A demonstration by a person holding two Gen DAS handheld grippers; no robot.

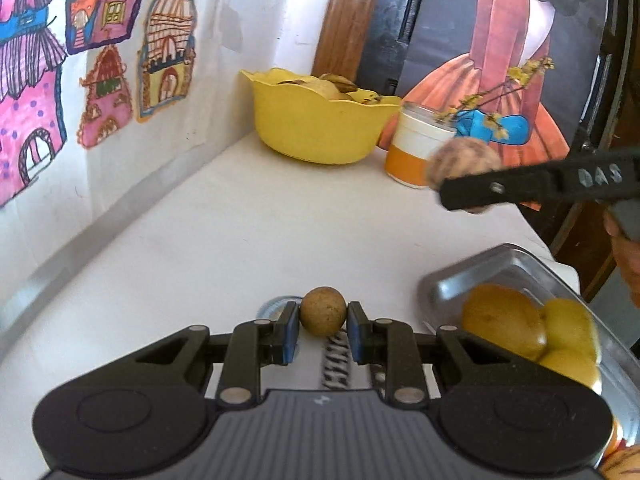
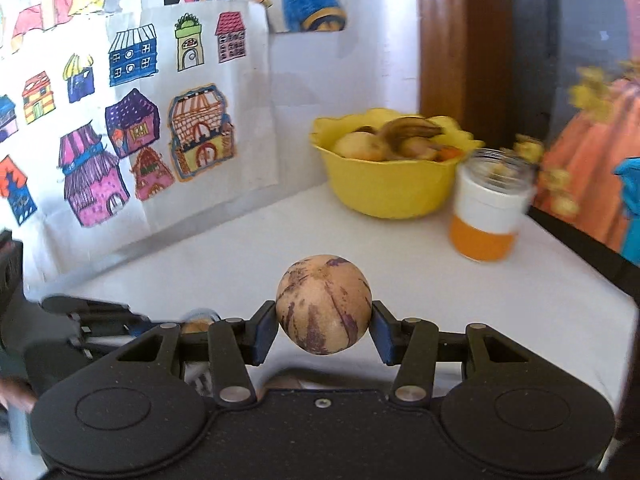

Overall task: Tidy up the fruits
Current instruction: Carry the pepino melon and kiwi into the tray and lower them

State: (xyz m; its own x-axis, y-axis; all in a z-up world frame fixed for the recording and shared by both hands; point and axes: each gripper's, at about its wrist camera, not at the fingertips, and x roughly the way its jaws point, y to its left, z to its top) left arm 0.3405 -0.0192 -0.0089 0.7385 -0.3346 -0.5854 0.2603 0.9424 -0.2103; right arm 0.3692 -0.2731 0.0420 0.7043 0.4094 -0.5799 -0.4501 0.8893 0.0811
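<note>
My left gripper [image 1: 323, 314] is shut on a small round brown fruit [image 1: 323, 311], low over the white table [image 1: 240, 232]. My right gripper [image 2: 325, 320] is shut on a larger beige fruit with purple stripes [image 2: 323, 303], held above the table. That gripper [image 1: 464, 196] and its fruit [image 1: 466, 162] show blurred at the right of the left wrist view. A yellow bowl [image 1: 316, 128] with fruit in it stands at the far corner; it also shows in the right wrist view [image 2: 384, 184]. A metal tray [image 1: 500, 268] at the right holds three yellow-orange fruits [image 1: 504, 320].
A white and orange cup [image 1: 414, 148] with yellow flower sprigs stands just right of the bowl, seen also in the right wrist view [image 2: 488, 208]. A wall with house drawings [image 1: 60, 80] runs along the left. A painting [image 1: 500, 60] leans behind the table.
</note>
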